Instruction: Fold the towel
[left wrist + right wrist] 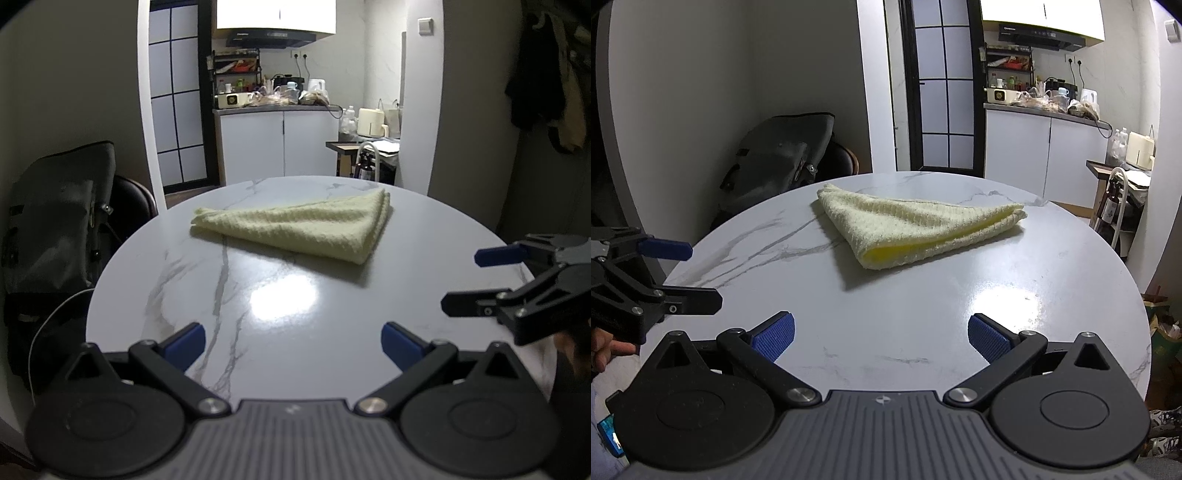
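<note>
Marble-topped round bench (207, 314) carries the towel (303, 230) at twelve o'clock, already folded into a layered triangle. Left tool (291, 341) and right tool (881, 336) hover well apart from it, jaws spread wide, gripping nothing. Folding looks essentially done.

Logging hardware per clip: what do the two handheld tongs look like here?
Both match: the left tongs and right tongs have black linkage arms with silver pivot screws, round black hubs, a ribbed grey body and textured blue pads. No cables show on them.
</note>
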{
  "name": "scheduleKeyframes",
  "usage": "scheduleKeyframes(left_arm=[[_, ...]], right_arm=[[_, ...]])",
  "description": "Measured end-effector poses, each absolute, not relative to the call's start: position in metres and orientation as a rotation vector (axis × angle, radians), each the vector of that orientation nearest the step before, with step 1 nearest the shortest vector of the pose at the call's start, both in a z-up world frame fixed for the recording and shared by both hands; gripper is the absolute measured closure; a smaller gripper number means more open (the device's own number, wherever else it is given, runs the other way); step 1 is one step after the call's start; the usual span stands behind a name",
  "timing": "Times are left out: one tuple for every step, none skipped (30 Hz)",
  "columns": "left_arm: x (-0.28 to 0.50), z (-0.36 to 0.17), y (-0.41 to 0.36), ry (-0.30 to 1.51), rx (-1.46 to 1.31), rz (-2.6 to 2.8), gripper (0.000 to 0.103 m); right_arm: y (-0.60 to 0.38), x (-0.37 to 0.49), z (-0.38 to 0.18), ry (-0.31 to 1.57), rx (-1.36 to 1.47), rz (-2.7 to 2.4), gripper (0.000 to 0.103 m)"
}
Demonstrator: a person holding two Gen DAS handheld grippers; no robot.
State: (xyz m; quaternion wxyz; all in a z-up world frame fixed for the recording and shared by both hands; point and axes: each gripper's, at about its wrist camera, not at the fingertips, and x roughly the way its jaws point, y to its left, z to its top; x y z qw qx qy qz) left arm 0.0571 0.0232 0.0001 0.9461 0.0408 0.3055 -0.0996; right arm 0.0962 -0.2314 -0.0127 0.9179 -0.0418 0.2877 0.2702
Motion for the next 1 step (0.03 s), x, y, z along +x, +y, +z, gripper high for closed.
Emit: scheduleKeyframes(left_arm=[[0.0569,0.0003,0.0227,0.621,0.085,-0.204,0.0]], right_arm=[[-0.2315,0.0963,-0.0125,0.591,-0.086,0.557,0.001]])
